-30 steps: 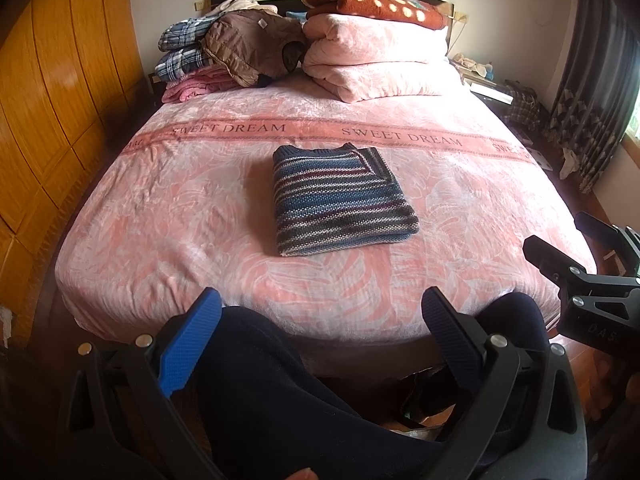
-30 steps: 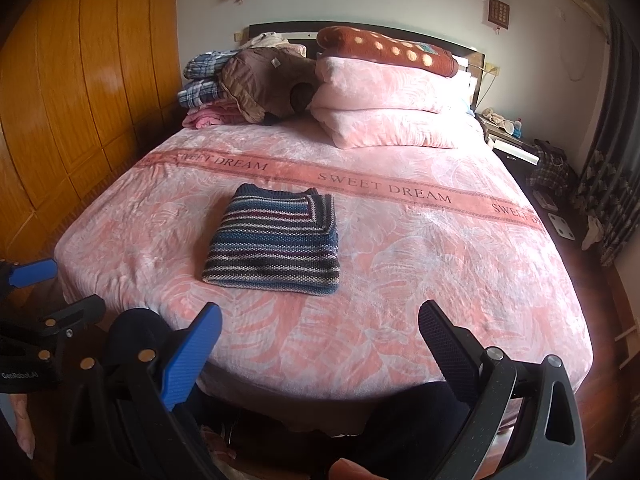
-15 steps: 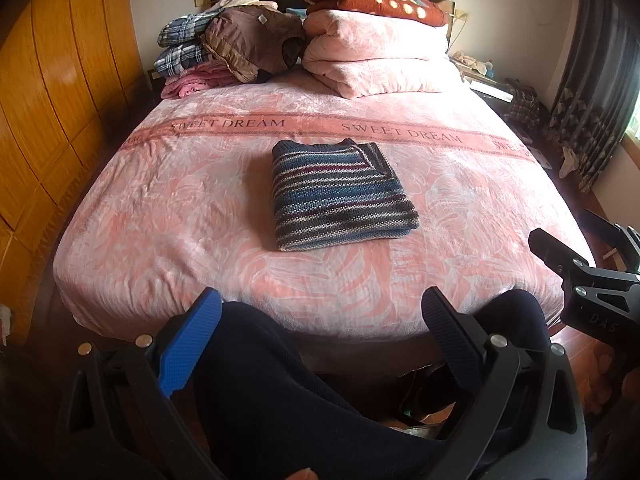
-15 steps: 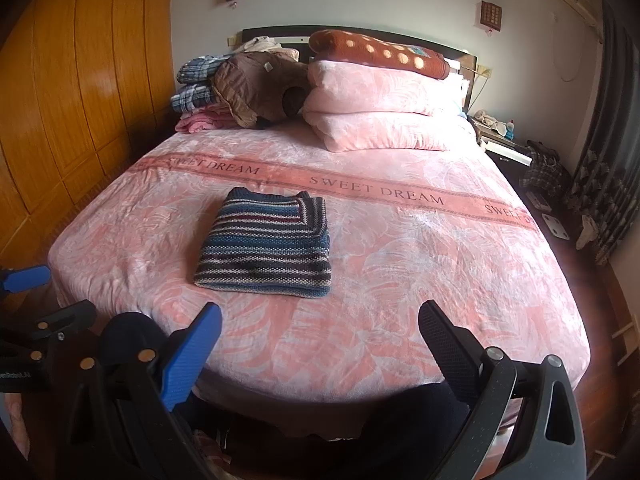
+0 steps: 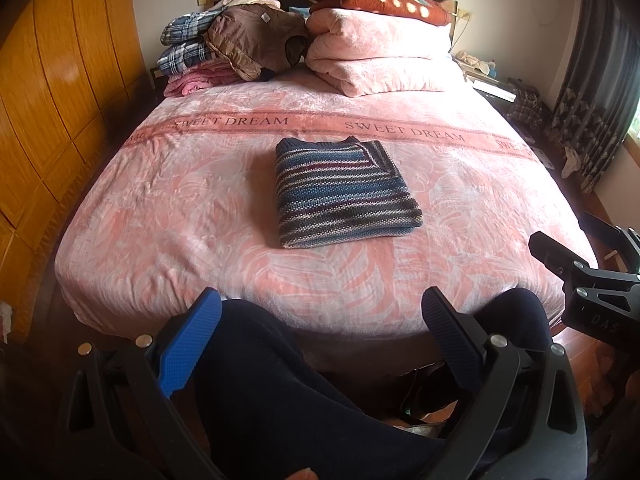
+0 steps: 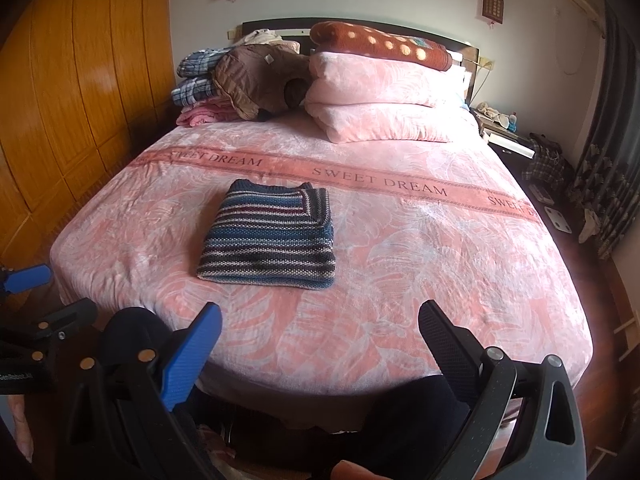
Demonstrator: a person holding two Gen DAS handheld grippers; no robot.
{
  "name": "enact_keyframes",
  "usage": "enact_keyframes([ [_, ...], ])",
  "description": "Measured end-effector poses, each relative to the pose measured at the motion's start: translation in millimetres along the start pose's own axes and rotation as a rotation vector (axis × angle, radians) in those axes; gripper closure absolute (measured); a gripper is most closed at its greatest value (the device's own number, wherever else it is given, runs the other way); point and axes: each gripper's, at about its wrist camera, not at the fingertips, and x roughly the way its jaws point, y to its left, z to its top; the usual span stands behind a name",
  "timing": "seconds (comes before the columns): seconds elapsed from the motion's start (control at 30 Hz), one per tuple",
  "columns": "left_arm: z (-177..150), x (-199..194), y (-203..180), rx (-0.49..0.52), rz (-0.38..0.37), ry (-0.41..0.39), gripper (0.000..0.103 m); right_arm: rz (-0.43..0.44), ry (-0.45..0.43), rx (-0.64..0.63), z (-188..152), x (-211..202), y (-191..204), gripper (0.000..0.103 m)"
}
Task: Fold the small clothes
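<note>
A striped blue, grey and maroon knitted sweater lies folded into a neat rectangle in the middle of the pink bed. My left gripper is open and holds nothing; it hangs off the foot of the bed above a person's dark-trousered legs. My right gripper is open too, with nothing between its fingers, also short of the bed's foot edge. Each gripper shows at the edge of the other's view: the right gripper, the left gripper.
At the headboard lie a stack of folded clothes with a brown jacket, pink pillows and a dotted brown blanket. A wooden wardrobe lines the left side. A cluttered nightstand and curtains stand right.
Both grippers have drawn back and lifted a little from the bed; the sweater sits slightly farther off in both views. It has not moved on the bed.
</note>
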Motion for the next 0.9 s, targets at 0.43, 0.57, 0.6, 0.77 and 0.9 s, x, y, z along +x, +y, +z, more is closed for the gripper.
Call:
enact_keyframes([
  [0.43, -0.3, 0.4, -0.8, 0.0, 0.001, 0.0, 0.003, -0.001, 0.005, 0.005, -1.2, 0.8, -4.2, 0.004],
  [0.57, 0.1, 1.5, -0.8, 0.001, 0.0, 0.002, 0.003, 0.001, 0.005, 0.006, -1.1, 0.7, -4.1, 0.004],
  [0.6, 0.0, 1.4, -0.9, 0.001, 0.001, 0.002, 0.003, 0.001, 0.004, 0.006, -1.2, 0.8, -4.6, 0.004],
  [0.77, 0.3, 1.4, -1.0, 0.001, 0.0, 0.001, 0.003, -0.001, 0.005, 0.005, -1.1, 0.8, -4.2, 0.004],
  [0.9, 0.2, 1.2, -1.3, 0.002, 0.001, 0.001, 0.003, -0.001, 0.005, 0.005, -1.2, 0.8, -4.2, 0.004],
])
